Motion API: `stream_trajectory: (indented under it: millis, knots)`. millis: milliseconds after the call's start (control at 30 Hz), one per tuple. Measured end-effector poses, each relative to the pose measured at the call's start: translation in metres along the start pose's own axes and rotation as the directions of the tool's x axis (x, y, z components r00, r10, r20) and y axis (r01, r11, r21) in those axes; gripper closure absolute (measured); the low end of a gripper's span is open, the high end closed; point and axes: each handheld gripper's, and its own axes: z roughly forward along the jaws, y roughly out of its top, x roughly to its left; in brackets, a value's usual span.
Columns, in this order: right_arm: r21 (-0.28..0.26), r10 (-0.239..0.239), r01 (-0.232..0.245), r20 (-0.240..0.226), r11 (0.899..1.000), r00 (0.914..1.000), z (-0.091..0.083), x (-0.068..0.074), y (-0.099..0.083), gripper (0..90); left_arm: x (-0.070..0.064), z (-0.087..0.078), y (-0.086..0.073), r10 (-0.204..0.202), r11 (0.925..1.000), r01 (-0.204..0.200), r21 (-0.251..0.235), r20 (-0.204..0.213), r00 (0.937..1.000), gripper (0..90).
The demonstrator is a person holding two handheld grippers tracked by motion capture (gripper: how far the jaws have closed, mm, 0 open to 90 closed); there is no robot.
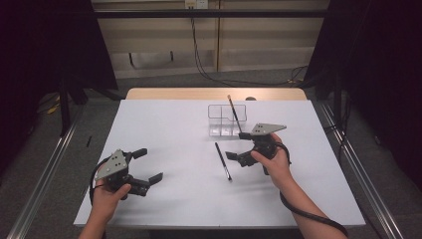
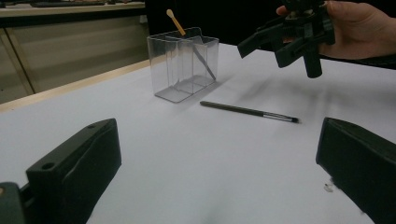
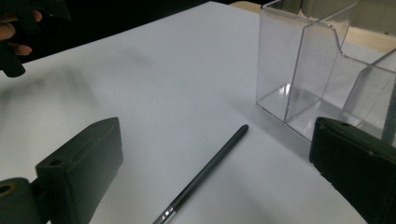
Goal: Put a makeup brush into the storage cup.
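Right tool (image 1: 238, 149) wide above dark brush (image 1: 223, 161), left tool (image 1: 148, 166) wide; white table (image 1: 169, 124), grey floor (image 1: 45, 149)

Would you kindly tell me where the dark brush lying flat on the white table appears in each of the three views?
High view: the dark brush lies mid-table, just left of the right gripper.
Left gripper view: it lies right of centre, in front of the clear organizer.
Right gripper view: it runs diagonally at bottom centre, between the jaws.
Shared landmark: the clear organizer, beyond the brush's handle end in every view.
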Motion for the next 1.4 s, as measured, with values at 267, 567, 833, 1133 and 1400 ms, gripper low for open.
stream_trajectory:
  millis: [267, 567, 833, 1133, 1400]
  knots:
    - [0.112, 0.003, -0.004, 0.006, 0.994, 1.0, 0.007, 0.002, 0.006, 2.7, 0.0, 0.0, 0.0, 0.001, 1.0, -0.001, 0.002, -0.001, 1.0, 0.0]
    - [0.221, 0.038, -0.045, 0.036, 0.974, 0.9987, 0.011, 0.002, 0.014, 3.9, 0.0, 0.0, 0.0, 0.007, 1.0, -0.007, 0.006, -0.003, 1.0, 0.0]
    - [0.352, 0.044, -0.059, 0.05, 0.934, 0.9978, 0.017, 0.002, 0.012, 3.9, 0.0, 0.0, 0.0, 0.006, 1.0, -0.006, 0.007, -0.002, 1.0, 0.0]
    - [0.489, 0.011, -0.039, 0.06, 0.872, 0.9981, 0.025, 0.007, 0.017, 10.1, 0.0, 0.0, 0.0, 0.006, 1.0, -0.006, 0.007, -0.001, 1.0, 0.0]
    - [0.544, -0.025, -0.016, 0.068, 0.839, 0.9974, 0.033, 0.014, 0.02, 19.0, 0.0, 0.0, 0.0, 0.007, 1.0, -0.007, 0.006, -0.003, 1.0, 0.0]
